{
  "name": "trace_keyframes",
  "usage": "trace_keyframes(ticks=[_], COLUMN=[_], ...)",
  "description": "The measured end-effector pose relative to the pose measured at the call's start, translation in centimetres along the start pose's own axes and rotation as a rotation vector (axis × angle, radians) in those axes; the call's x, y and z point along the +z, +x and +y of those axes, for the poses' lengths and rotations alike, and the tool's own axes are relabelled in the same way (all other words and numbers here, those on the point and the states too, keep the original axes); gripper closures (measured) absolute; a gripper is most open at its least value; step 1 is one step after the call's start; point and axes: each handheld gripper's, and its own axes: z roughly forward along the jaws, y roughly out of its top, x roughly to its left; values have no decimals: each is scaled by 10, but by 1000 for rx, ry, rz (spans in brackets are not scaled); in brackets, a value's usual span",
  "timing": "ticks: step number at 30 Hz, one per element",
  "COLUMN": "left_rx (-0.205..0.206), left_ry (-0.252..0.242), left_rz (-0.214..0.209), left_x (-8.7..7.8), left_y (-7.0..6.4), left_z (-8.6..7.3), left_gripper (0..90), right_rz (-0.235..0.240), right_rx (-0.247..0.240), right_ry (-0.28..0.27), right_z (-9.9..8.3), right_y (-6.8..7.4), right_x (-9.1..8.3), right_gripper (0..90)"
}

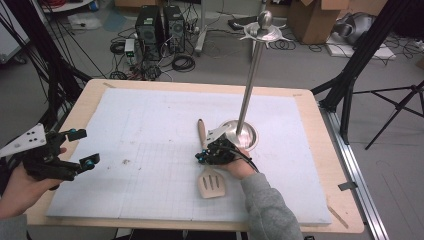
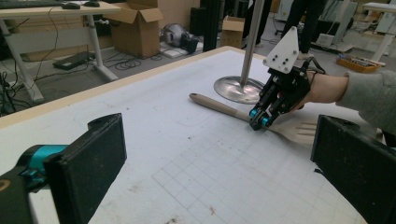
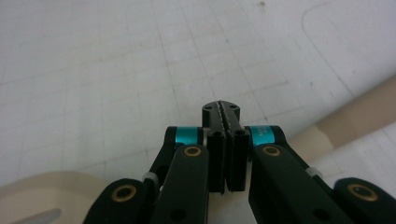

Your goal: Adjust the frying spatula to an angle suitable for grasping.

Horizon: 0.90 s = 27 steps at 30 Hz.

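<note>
While the left tool [image 1: 82, 147] hangs jaws apart at the desk's left edge, the right tool [image 1: 202, 156], jaws together, sits on the pale slotted wooden spatula [image 1: 211, 183] lying mid-desk beside the steel stand base [image 1: 247, 135].

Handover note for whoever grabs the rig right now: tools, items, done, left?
Left tool: open, raised over the left edge of the white mat, holding nothing.
Right tool: jaws pressed together, down at the neck of the wooden spatula; whether it grips the spatula or just rests on it is hard to tell.
Spatula lies flat on the mat, beside the base of the metal stand.
Done: nothing moved that I can confirm.
Left: probably lift the spatula and hang it on the stand.
</note>
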Motion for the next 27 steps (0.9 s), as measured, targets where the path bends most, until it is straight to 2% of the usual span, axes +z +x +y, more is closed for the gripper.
trace_keyframes(ticks=[7,11,12,16,17,22,24,27], left_rx=[-4,-7,-7,-8,-11,-9,-9,-11], left_ry=[5,10,11,14,13,13,12,10], left_rz=[-4,-5,-5,-4,-3,-4,-5,-6], left_x=[2,4,4,4,4,3,2,2], left_y=[2,2,2,3,3,3,3,4], left_z=[-1,-2,-2,-2,-3,-2,-2,-2], left_gripper=[39,39,39,39,39,39,39,39], right_rz=[4,-5,-5,-7,-1,-4,4,13], right_rx=[41,37,48,46,68,68,87,89], right_ry=[8,7,10,0,5,0,-38,-38], right_z=[-3,-3,-3,-4,-4,-6,-13,-15], right_y=[1,2,3,2,3,5,6,6], right_x=[-3,-3,-3,-3,-3,-4,-6,-8], right_gripper=[896,896,896,896,896,897,897,896])
